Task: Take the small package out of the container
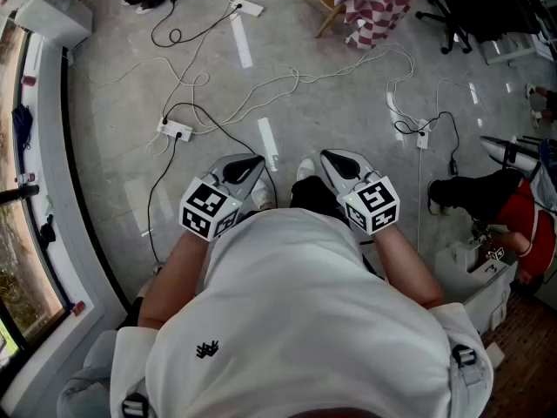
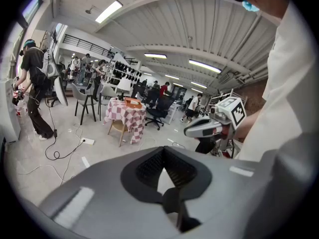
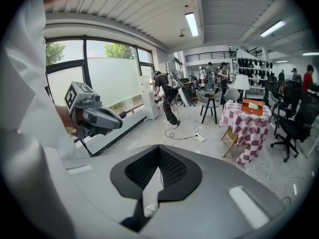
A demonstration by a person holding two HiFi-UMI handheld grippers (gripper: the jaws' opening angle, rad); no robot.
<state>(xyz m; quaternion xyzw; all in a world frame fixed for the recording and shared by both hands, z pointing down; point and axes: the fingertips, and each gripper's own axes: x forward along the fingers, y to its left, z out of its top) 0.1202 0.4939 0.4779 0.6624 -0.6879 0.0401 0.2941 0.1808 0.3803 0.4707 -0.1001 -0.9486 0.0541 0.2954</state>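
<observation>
I stand on a grey concrete floor and hold both grippers close to my chest. My left gripper (image 1: pixel 253 160) and right gripper (image 1: pixel 331 156) point forward over my shoes, jaw tips touching, nothing between them. A table under a red-and-white checked cloth (image 1: pixel 370 3) stands far ahead. An orange box (image 3: pixel 252 105) lies on top of it, also seen as the orange box (image 2: pixel 132 102) in the left gripper view. No small package can be made out. The left gripper's own jaws (image 2: pixel 162 151) and the right gripper's (image 3: pixel 158 151) both appear shut and empty.
Cables and power strips (image 1: pixel 174 130) trail across the floor between me and the table. A window ledge (image 1: pixel 52 190) runs along the left. At the right a person in red (image 1: pixel 526 229) crouches by a white bin (image 1: pixel 474 277). Office chairs (image 3: pixel 291 126) and people stand farther off.
</observation>
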